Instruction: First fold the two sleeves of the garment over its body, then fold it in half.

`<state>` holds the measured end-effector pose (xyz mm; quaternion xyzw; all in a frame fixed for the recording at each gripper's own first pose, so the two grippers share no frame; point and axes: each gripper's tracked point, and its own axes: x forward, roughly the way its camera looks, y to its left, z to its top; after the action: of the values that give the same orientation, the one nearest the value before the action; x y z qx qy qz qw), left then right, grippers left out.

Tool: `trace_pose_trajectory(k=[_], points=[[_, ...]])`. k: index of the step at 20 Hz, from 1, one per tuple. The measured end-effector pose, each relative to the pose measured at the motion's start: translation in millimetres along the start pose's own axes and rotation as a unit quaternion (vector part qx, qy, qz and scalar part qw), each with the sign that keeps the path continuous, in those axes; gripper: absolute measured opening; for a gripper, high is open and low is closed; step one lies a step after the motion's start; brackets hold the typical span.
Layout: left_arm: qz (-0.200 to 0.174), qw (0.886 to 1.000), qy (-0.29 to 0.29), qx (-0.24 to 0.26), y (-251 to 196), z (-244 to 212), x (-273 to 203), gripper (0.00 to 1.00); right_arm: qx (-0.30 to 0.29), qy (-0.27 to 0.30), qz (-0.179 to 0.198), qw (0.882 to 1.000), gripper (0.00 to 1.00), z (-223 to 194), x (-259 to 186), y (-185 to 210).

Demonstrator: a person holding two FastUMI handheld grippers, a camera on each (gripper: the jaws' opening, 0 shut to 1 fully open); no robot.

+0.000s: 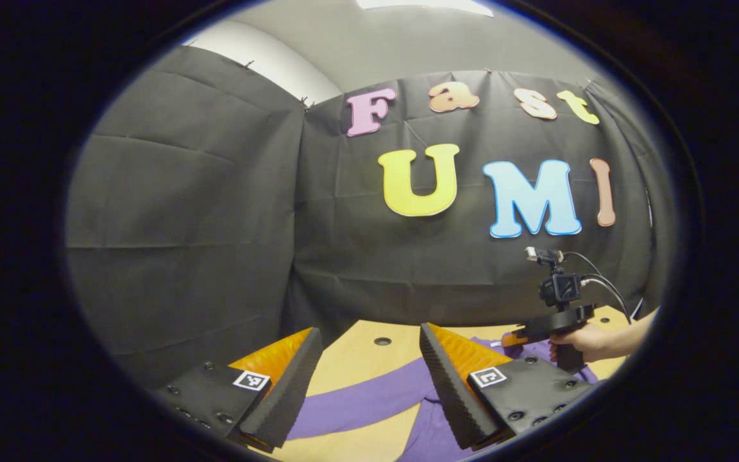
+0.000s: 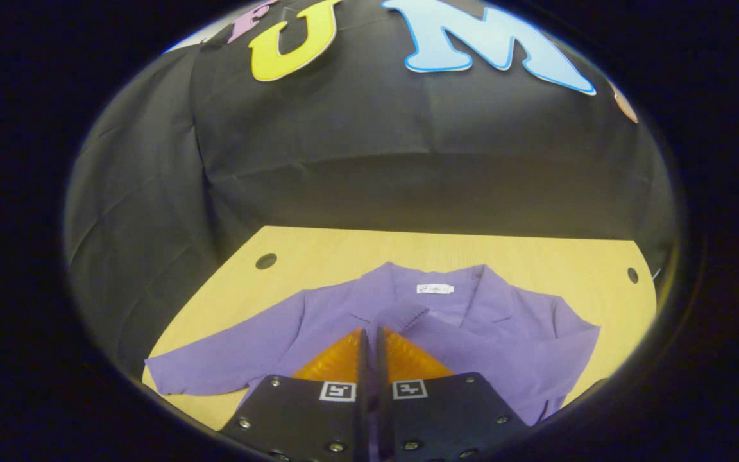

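Left gripper view:
- The wooden table (image 1: pixel 356 356) sat low in the picture, with a small round hole (image 1: pixel 382 341) near its far edge.
- The black cloth wall (image 1: pixel 215 212) stood right behind the table, and a bit of pale ceiling showed above it.
- Your left gripper (image 1: pixel 369 340) had its fingers spread wide apart, with nothing between them.
- There was bare table between the two fingers and up to the far edge.
- The purple garment (image 1: pixel 369 401) lay flat on the table under the fingers, with one long sleeve stretched out toward the left.
- Your hand (image 1: pixel 584 343) held the right gripper (image 1: pixel 512 339) farther off on the right, low over the garment.

Right gripper view:
- The table (image 2: pixel 344 250) ran back to the cloth wall (image 2: pixel 408 147), with a hole (image 2: pixel 265 261) near the left corner and another hole (image 2: pixel 632 274) near the right corner.
- A wide strip of bare wood lay between the garment and the far edge.
- The garment (image 2: pixel 504 333) lay spread near the middle, collar toward the wall, with a small white tag (image 2: pixel 434 289) at the neck.
- The left sleeve (image 2: pixel 215 366) reached out flat toward the table's near left edge, and the right sleeve (image 2: pixel 568 346) lay bent in beside the body.
- Your right gripper (image 2: pixel 371 333) had its fingers pressed together, pinching a fold of the purple cloth at the front.
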<state>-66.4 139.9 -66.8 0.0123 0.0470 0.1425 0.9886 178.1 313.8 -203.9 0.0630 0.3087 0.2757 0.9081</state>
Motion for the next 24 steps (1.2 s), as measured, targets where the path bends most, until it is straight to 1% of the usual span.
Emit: trace_pose_trajectory(k=[1,2,3,4,5,7,8,9,11,13,15,17,20,21,22,23,24], points=[[0.000,1.000,0.001,0.000,-0.1,-0.9,0.3,0.97,-0.004,-0.005,0.005,1.000,0.14,1.8,-2.4,3.9],[-0.001,1.000,0.002,-0.001,0.0,-2.7,-0.3,0.97,-0.009,-0.011,0.009,1.000,0.20,4.4,-6.0,8.2],[-0.003,1.000,0.004,-0.003,-0.7,-4.2,-0.2,0.97,-0.017,-0.016,0.004,1.000,0.34,7.1,-12.0,8.3],[-0.004,1.000,0.005,-0.005,-0.2,-6.5,0.6,0.97,-0.024,-0.024,0.002,0.999,0.40,11.1,-18.4,7.4],[-0.005,1.000,0.006,-0.007,-0.2,-8.0,0.6,0.97,-0.030,-0.032,0.002,0.999,0.48,14.6,-22.5,9.0],[-0.005,1.000,0.006,-0.007,-0.4,-11.0,2.8,0.97,-0.046,-0.048,-0.008,0.998,0.82,22.3,-35.6,8.5],[-0.005,1.000,0.006,-0.007,0.1,-14.6,5.6,0.97,-0.053,-0.059,-0.013,0.997,0.84,25.4,-43.5,7.9],[-0.003,1.000,0.009,-0.008,1.9,-19.6,6.6,0.97,-0.057,-0.069,-0.015,0.996,0.91,30.7,-53.3,8.9],[0.003,1.000,0.016,-0.014,7.9,-29.6,12.1,0.97,-0.065,-0.084,-0.015,0.994,0.91,35.3,-71.8,12.4],[0.018,0.999,0.026,-0.021,19.0,-43.2,17.3,0.97,-0.072,-0.102,-0.015,0.992,0.91,40.6,-93.0,14.8],[0.042,0.998,0.042,-0.022,35.1,-60.5,22.4,0.98,-0.080,-0.115,-0.013,0.990,0.90,43.2,-116.1,17.8],[0.068,0.996,0.056,-0.025,56.5,-79.1,28.1,0.97,-0.087,-0.128,-0.013,0.988,0.93,42.0,-136.9,18.9],[0.100,0.991,0.087,-0.020,84.5,-115.3,32.3,0.97,-0.081,-0.137,-0.015,0.987,0.93,37.3,-163.7,14.9],[0.109,0.989,0.100,-0.017,93.1,-128.4,34.4,0.97,-0.074,-0.140,-0.016,0.987,0.89,35.8,-172.3,13.0],[0.117,0.987,0.114,-0.015,100.8,-139.9,36.1,0.97,-0.068,-0.140,-0.019,0.988,0.96,33.8,-178.8,9.1],[0.125,0.984,0.127,-0.012,108.2,-153.3,37.3,0.98,-0.064,-0.140,-0.021,0.988,0.93,31.5,-186.2,5.1],[0.130,0.981,0.140,-0.013,114.5,-166.6,39.9,0.97,-0.061,-0.138,-0.024,0.988,0.93,28.6,-190.5,0.8]])
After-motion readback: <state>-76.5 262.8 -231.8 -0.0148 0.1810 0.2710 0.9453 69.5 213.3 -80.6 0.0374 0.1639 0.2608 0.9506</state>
